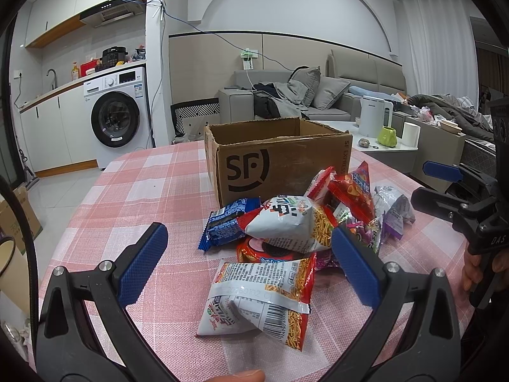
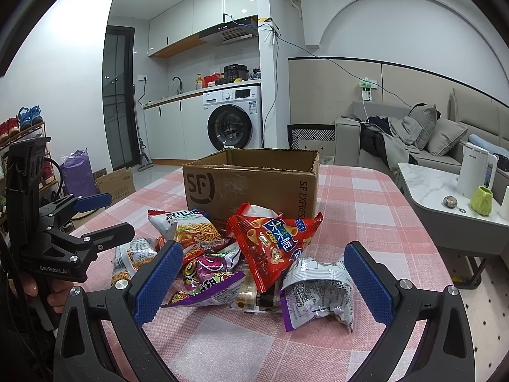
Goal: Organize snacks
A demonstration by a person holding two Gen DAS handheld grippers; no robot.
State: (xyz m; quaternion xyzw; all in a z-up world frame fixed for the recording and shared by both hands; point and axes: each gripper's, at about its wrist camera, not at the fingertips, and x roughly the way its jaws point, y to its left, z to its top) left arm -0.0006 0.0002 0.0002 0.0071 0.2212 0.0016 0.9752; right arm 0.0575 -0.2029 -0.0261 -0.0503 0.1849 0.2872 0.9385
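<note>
My left gripper (image 1: 248,261) hangs with its jaws spread wide over the near edge of the snack pile, holding nothing; my right gripper (image 2: 261,280) is likewise spread and empty on the other side. The snacks lie heaped on the counter (image 1: 143,191), just in front of the open cardboard box (image 1: 280,162), which looks like the place they belong.

Nearest my left gripper is a white noodle-snack bag (image 1: 257,296), lying apart from the heap at the front. I judge it light, puffed with air, crinkly and slick, its contents brittle. I would pinch it across a flat sealed end or a slack corner, gently, so it neither squirts out nor gets crushed.

On my right, the red triangular crisp bag (image 2: 273,245) sits on top, so it should lift free first; the silver-and-purple bag (image 2: 318,293) beside it looks crumpled and soft.
</note>
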